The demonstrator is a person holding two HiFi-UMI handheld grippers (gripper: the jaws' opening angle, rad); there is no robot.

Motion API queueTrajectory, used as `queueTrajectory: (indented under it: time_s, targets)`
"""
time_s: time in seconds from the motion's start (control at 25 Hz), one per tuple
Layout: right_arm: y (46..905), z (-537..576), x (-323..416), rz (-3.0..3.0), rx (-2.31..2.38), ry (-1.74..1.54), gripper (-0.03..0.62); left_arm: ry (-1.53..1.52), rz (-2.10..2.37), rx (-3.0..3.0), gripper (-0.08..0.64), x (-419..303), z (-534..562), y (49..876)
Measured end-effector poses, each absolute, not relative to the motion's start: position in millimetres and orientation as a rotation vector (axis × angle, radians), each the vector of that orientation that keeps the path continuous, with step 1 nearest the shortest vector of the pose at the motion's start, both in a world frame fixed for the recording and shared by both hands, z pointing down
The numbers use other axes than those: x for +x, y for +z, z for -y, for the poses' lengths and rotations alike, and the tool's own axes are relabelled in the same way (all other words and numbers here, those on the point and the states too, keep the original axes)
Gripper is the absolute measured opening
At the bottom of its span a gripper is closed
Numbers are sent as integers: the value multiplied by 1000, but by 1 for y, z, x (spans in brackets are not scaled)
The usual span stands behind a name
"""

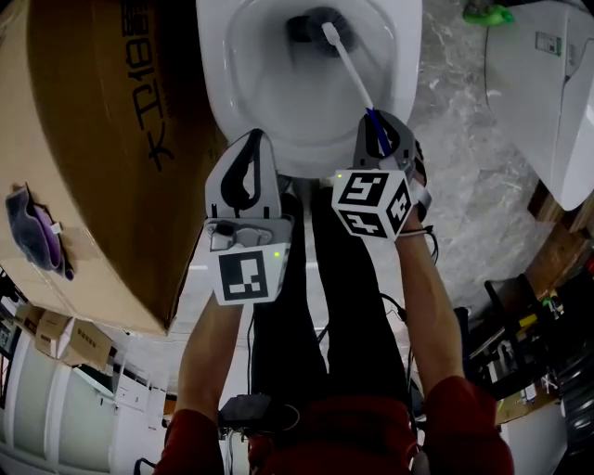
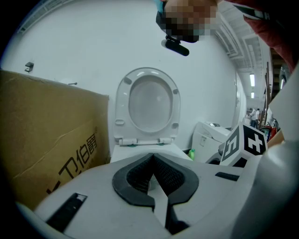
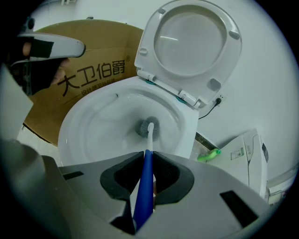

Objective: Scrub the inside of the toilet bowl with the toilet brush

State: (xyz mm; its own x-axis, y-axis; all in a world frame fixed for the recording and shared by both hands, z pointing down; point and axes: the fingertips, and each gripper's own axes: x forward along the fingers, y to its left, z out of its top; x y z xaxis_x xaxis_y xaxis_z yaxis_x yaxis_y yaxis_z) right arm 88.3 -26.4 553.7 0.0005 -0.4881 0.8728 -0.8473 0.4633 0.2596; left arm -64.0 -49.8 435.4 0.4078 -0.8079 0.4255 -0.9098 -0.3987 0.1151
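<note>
A white toilet bowl [image 1: 251, 93] [image 3: 93, 126] stands open, its seat and lid [image 3: 196, 46] [image 2: 148, 105] raised. The toilet brush [image 1: 345, 63] [image 3: 145, 154] has a blue grip and white shaft; its dark bristle head [image 1: 311, 26] [image 3: 145, 127] lies at the bottom of the bowl by the drain. My right gripper [image 1: 382, 139] [image 3: 145, 156] is shut on the brush's blue grip, above the bowl's front rim. The left gripper [image 1: 249, 153] [image 2: 152, 161] hangs over the front rim to the left, jaws closed together with nothing between them.
A large brown cardboard box [image 1: 102, 158] [image 3: 93, 74] stands close against the toilet's left. A second white toilet [image 1: 548, 83] [image 3: 247, 154] and a green bottle [image 1: 487, 14] [image 3: 208, 155] are on the right. Cables and clutter [image 1: 520, 343] lie lower right. My legs [image 1: 325, 306] stand before the bowl.
</note>
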Motion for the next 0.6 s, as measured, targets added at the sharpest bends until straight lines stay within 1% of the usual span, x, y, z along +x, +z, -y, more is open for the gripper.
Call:
queueTrajectory:
  time_s: [0.6]
  targets:
    - [559,39,31,1698,1132,439,61,429,1481,2290,12,-94,42,444]
